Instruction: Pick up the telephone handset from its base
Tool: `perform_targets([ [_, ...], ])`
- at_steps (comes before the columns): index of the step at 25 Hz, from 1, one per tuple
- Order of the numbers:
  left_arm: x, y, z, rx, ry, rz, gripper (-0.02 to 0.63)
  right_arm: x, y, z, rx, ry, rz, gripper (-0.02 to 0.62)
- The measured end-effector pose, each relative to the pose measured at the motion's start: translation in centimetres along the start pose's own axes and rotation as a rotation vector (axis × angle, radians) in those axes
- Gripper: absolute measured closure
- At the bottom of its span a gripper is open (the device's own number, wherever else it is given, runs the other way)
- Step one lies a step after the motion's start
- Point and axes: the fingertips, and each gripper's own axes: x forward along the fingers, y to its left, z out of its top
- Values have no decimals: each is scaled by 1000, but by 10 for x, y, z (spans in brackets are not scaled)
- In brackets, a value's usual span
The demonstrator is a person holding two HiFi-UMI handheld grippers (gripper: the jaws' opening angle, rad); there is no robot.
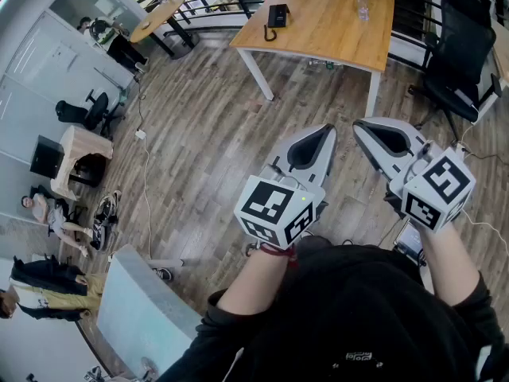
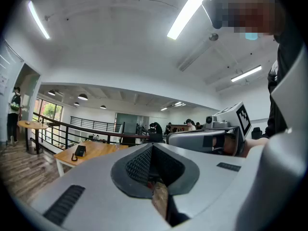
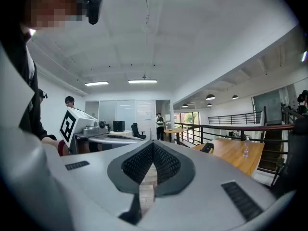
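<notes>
**Both tools closed and empty, phone away on the surface**

The telephone (image 1: pixel 277 15) is small, black and boxy, with a curled cord (image 1: pixel 270 33) looping off its near side. At this size the handset can't be told from the base. The phone sits on the light wooden surface (image 1: pixel 334 30), near the surface's left edge. A clear bottle (image 1: pixel 362 5) stands at the surface's far side. The phone's long axis runs roughly front to back across the surface. The left tool (image 1: pixel 324 134) and right tool (image 1: pixel 364 130), grey plastic with dark ribbed pads (image 3: pixel 144 162), are well short of the surface. Both have their jaws together with nothing between them.
</notes>
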Motion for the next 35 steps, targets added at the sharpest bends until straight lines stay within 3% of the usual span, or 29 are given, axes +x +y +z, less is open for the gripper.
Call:
perform_targets([
  [10,6,-19,5,-12,-18,-23,598,-20,-1,-4,46,10,-5,578],
  [17,-1,0,17,54,-34,16,600,-15,-11,3,112,-22,10,578],
  [24,21,22,18,9,-53,-33,600,-5,-32,5,119,-18,-24,577],
  [35,85,57,26,0,-71,-177,600,22,-81,20,121,-4,-117,578],
])
